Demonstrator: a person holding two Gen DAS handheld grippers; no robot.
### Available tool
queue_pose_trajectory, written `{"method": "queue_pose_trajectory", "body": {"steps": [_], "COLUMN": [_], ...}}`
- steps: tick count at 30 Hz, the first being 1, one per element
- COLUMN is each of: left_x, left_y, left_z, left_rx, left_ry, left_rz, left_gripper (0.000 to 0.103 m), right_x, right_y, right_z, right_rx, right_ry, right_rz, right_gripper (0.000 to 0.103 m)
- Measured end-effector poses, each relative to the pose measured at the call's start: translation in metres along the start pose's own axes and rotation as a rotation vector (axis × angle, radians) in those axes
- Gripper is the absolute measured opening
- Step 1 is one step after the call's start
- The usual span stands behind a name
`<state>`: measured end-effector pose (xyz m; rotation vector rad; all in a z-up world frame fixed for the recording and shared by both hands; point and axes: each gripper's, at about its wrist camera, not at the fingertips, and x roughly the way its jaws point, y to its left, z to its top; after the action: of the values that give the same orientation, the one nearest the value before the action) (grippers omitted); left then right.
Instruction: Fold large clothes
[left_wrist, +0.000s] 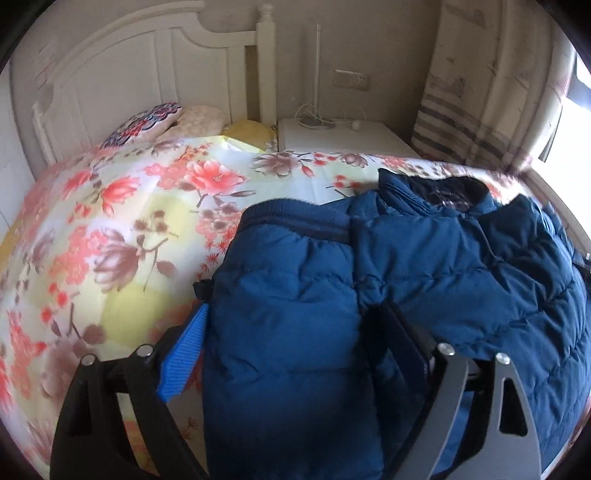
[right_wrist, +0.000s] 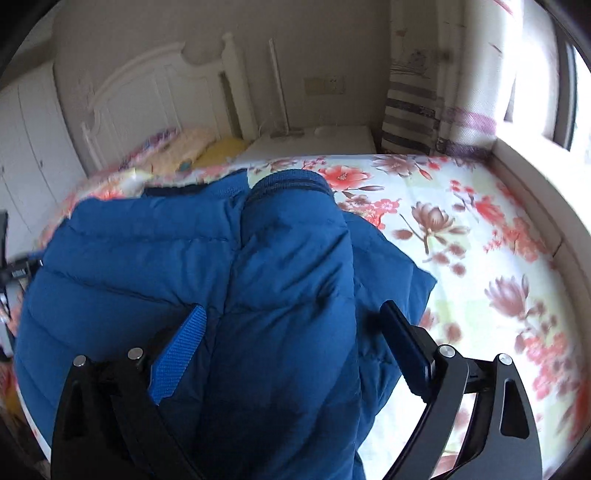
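A blue puffer jacket (left_wrist: 424, 258) lies on a bed covered with a floral sheet (left_wrist: 122, 229), its quilted panels bunched and one sleeve (left_wrist: 288, 332) folded over the body. In the left wrist view the left hand-held gripper (left_wrist: 295, 328) stands spread wide, with that sleeve lying between its fingers; the blue pad (left_wrist: 183, 358) sits just beside the sleeve's left edge, and the dark finger (left_wrist: 402, 339) rests against the jacket on the other side, so the fabric is not pinched. The jacket's dark collar (left_wrist: 454, 192) shows toward the far edge of the bed.

In the right wrist view the right hand-held gripper (right_wrist: 291, 328) is also spread apart, with the other sleeve (right_wrist: 291, 258) lying between its fingers and reaching up to a ribbed cuff (right_wrist: 291, 181). Its blue pad (right_wrist: 177, 354) lies on the jacket's body, and its dark finger (right_wrist: 406, 347) stands clear of the sleeve.

Pillows (left_wrist: 155, 120) sit at the white headboard (left_wrist: 147, 62), with a white nightstand (left_wrist: 343, 136) and a striped curtain (left_wrist: 472, 92) beyond the bed.
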<state>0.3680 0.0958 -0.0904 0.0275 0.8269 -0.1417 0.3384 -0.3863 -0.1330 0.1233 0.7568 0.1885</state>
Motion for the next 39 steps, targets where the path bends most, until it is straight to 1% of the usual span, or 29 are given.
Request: {"method": "queue_pose_trajectory", "body": {"steps": [2,4,5,6,7,8,9,11,13,16,17,20,21,22,23,24,25,26,27,29,31,32,33,34,35,36,37,38,39], "left_x": [0.001,0.004,0.003,0.003,0.003,0.003,0.003,0.000,-0.005,-0.005,-0.006,-0.008,-0.006,-0.001,0.002,0.004,0.003,-0.002,-0.009,-0.041,-0.076,-0.099,-0.114,-0.126,-0.133,-0.130,-0.123,-0.106,-0.081], "left_y": [0.010,0.018,0.018,0.016,0.012,0.007,0.001,-0.001,0.008,0.027,0.031,0.037,0.039,0.040,0.040,0.038,0.034,0.029,0.025,0.014,0.005,0.000,-0.005,-0.011,-0.017,-0.024,-0.029,-0.034,-0.038], "left_z": [-0.004,-0.008,-0.009,-0.009,-0.009,-0.010,-0.010,-0.011,-0.010,-0.004,-0.002,0.010,0.013,0.016,0.017,0.016,0.015,0.013,0.010,0.007,0.011,0.020,0.030,0.042,0.060,0.081,0.094,0.109,0.122], "left_rx": [-0.063,-0.115,-0.117,-0.108,-0.086,-0.062,-0.040,-0.026,-0.058,-0.136,-0.147,-0.157,-0.169,-0.190,-0.194,-0.187,-0.167,-0.133,-0.111,-0.060,-0.028,-0.010,0.010,0.029,0.040,0.049,0.056,0.066,0.064], "left_ry": [-0.003,-0.011,-0.016,-0.020,-0.018,-0.016,-0.019,-0.025,-0.040,-0.018,-0.021,-0.052,-0.050,-0.027,-0.013,-0.010,-0.018,-0.036,-0.060,-0.152,-0.241,-0.295,-0.333,-0.368,-0.399,-0.408,-0.401,-0.378,-0.330], "left_rz": [-0.048,-0.074,-0.071,-0.063,-0.049,-0.039,-0.021,-0.019,-0.062,-0.152,-0.163,-0.165,-0.182,-0.192,-0.196,-0.197,-0.189,-0.175,-0.163,-0.159,-0.161,-0.174,-0.172,-0.158,-0.139,-0.104,-0.073,-0.020,0.020], "left_gripper": [0.094,0.095,0.095,0.092,0.089,0.083,0.080,0.075,0.073,0.073,0.073,0.071,0.057,0.050,0.036,0.025,0.019,0.010,0.005,0.004,0.004,0.004,0.004,0.004,0.004,0.004,0.004,0.004,0.004], "right_x": [-0.002,-0.003,-0.003,-0.002,-0.002,-0.001,-0.001,-0.004,-0.006,-0.004,-0.005,-0.002,0.000,0.000,-0.001,-0.004,-0.008,-0.016,-0.028,-0.053,-0.090,-0.100,-0.111,-0.115,-0.113,-0.102,-0.086,-0.069,-0.045], "right_y": [-0.003,0.003,0.005,0.009,0.010,0.010,0.010,0.008,0.003,-0.004,-0.004,-0.003,-0.003,-0.003,-0.001,0.003,0.006,0.011,0.018,0.024,0.030,0.030,0.029,0.027,0.023,0.015,0.005,-0.003,-0.009], "right_z": [-0.003,-0.003,-0.003,-0.004,-0.003,-0.003,-0.004,-0.004,-0.002,0.009,0.013,0.026,0.029,0.031,0.031,0.029,0.027,0.023,0.019,0.016,0.025,0.031,0.045,0.056,0.069,0.085,0.097,0.104,0.108], "right_rx": [0.019,-0.004,-0.017,-0.033,-0.038,-0.039,-0.029,-0.006,0.017,0.042,0.035,0.014,0.017,0.014,0.005,-0.011,-0.026,-0.049,-0.072,-0.094,-0.096,-0.091,-0.077,-0.064,-0.052,-0.025,0.014,0.043,0.052], "right_ry": [-0.017,-0.022,-0.020,-0.012,-0.008,-0.006,-0.006,-0.006,0.003,0.048,0.051,0.044,0.036,0.025,0.011,-0.010,-0.034,-0.067,-0.105,-0.172,-0.264,-0.290,-0.327,-0.342,-0.352,-0.340,-0.306,-0.270,-0.217], "right_rz": [0.007,-0.005,-0.007,-0.006,0.003,0.012,0.027,0.048,0.076,0.110,0.109,0.087,0.081,0.073,0.061,0.045,0.035,0.019,0.000,0.001,0.006,0.000,-0.014,-0.026,-0.054,-0.091,-0.096,-0.098,-0.119], "right_gripper": [0.084,0.078,0.072,0.069,0.062,0.061,0.060,0.059,0.060,0.064,0.066,0.066,0.064,0.055,0.030,0.021,0.017,0.014,0.013,0.011,0.011,0.011,0.011,0.011,0.011,0.011,0.011,0.011,0.011]}}
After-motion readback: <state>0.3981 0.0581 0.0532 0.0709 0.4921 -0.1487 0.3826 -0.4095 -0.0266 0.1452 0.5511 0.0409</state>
